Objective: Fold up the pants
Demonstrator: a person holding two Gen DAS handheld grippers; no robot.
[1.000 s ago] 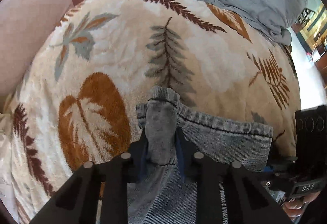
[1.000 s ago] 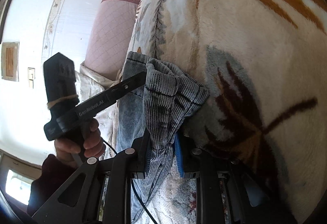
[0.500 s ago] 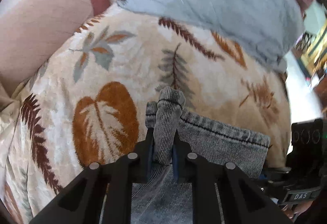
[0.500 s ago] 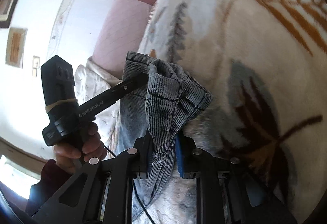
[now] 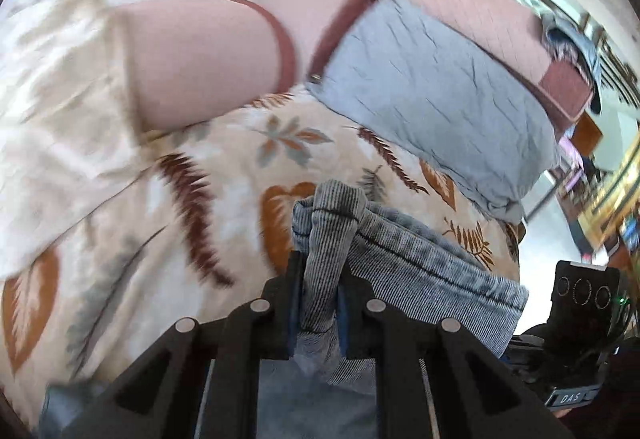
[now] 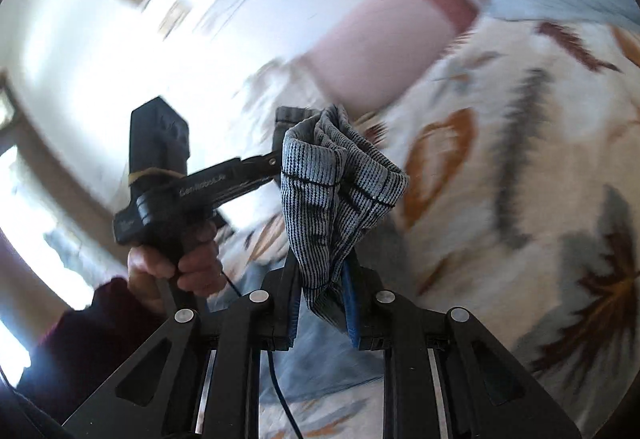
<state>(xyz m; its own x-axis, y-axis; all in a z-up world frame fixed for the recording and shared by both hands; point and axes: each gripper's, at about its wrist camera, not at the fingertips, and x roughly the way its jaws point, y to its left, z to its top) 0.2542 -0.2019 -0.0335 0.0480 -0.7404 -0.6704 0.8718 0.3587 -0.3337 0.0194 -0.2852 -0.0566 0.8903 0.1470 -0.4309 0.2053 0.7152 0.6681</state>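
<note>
A cream fleece blanket printed with rust and grey leaves (image 5: 224, 175) covers a pink quilted sofa (image 5: 208, 55); a crumpled grey-blue pillow (image 5: 436, 103) leans against its backrest

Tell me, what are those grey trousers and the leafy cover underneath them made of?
The pants look like washed grey-blue denim or a ribbed cotton: fine vertical lines and a stitched hem show where both tongs, left and right, pinch them. The leaf-print blanket looks like soft fleece or plush, matte and fuzzy, though motion blur leaves that uncertain.
</note>
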